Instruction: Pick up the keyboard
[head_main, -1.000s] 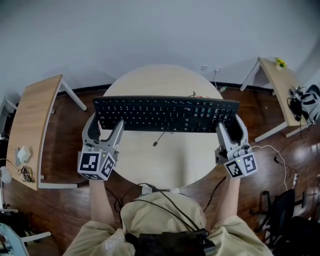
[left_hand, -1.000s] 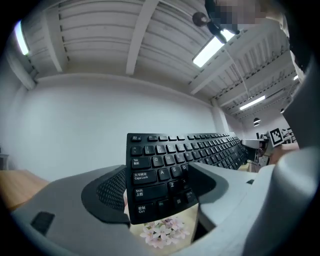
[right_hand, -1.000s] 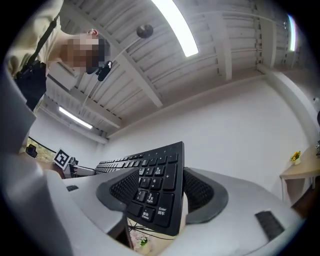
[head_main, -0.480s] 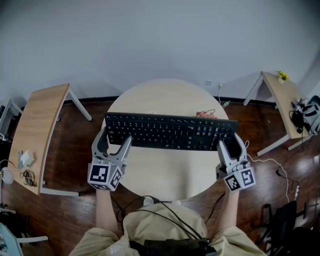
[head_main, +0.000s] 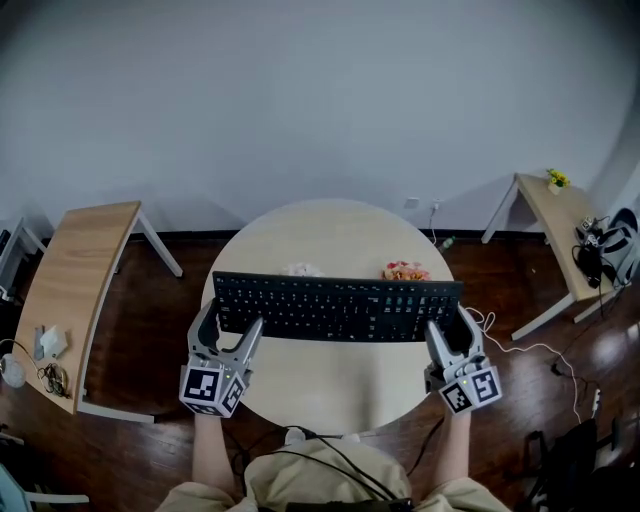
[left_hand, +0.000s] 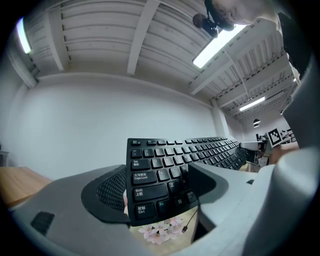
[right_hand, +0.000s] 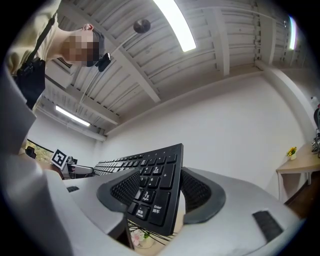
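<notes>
A long black keyboard (head_main: 338, 306) hangs level above the round light-wood table (head_main: 330, 228), held at both ends. My left gripper (head_main: 228, 323) is shut on its left end, and in the left gripper view the pads (left_hand: 111, 190) clamp the keyboard (left_hand: 165, 165) near the Shift and Ctrl keys. At the other end my right gripper (head_main: 452, 332) is shut on the number-pad end. In the right gripper view the keyboard (right_hand: 157, 180) stands edge-on between the ribbed pads (right_hand: 197, 192). A thin cable (left_hand: 189, 226) dangles from its underside.
A pink flower piece (head_main: 404, 271) and a small white piece (head_main: 300, 268) lie on the table behind the keyboard. A wooden side desk (head_main: 75, 270) stands at the left, another desk (head_main: 555, 205) at the right. Cables (head_main: 520, 320) trail over the dark floor.
The head view has tilted up and pulled back, so the keyboard and both grippers look smaller and lower. The flower pieces have come into sight behind the keyboard. Both grips are unchanged.
</notes>
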